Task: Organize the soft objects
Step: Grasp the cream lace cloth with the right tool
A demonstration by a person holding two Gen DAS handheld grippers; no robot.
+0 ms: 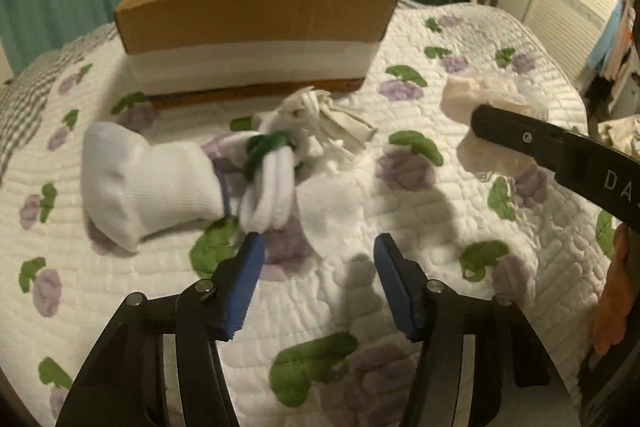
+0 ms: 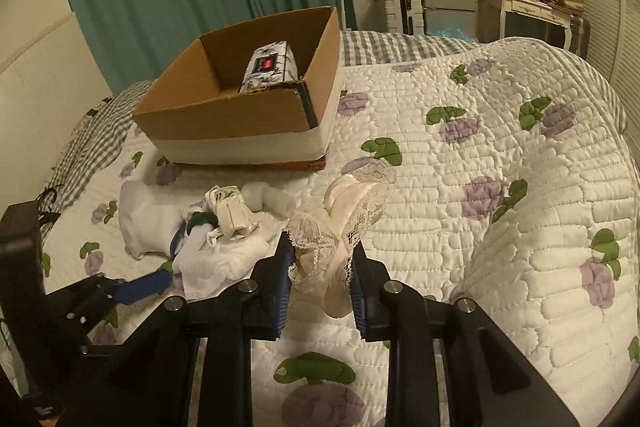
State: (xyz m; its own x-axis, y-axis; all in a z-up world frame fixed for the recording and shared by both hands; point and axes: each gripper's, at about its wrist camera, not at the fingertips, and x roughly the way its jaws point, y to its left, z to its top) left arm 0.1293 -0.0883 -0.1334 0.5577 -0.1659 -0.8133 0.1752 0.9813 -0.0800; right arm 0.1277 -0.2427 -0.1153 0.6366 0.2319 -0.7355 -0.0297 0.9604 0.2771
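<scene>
The right gripper (image 2: 320, 277) is clenched on a cream lace garment (image 2: 344, 227), which bunches up between its blue pads and trails forward and a little to its right over the quilted bed (image 2: 520, 227). Its long axis runs roughly away from the gripper, toward the near right corner of the cardboard box (image 2: 240, 107), which sits ahead and to the left. Whether the far end of the lace is lifted off the quilt, I cannot tell.

The left gripper (image 1: 318, 281) is released, its fingers spread with nothing between them. Just ahead of it and slightly left lies a rolled white sock bundle (image 1: 152, 179), with a pale knotted cloth (image 1: 320, 115) beyond that; the box stands further ahead still. A patterned packet (image 2: 268, 67) already lies inside the box.

To carry the lace well, I would say lift it high enough that the trailing end clears the box wall before moving across, since loose lace looks likely to snag on the cardboard edge. Let go only once the bulk hangs over the box floor. The left gripper seems best placed to close on the sock bundle across its narrow middle, not its puffy end.
</scene>
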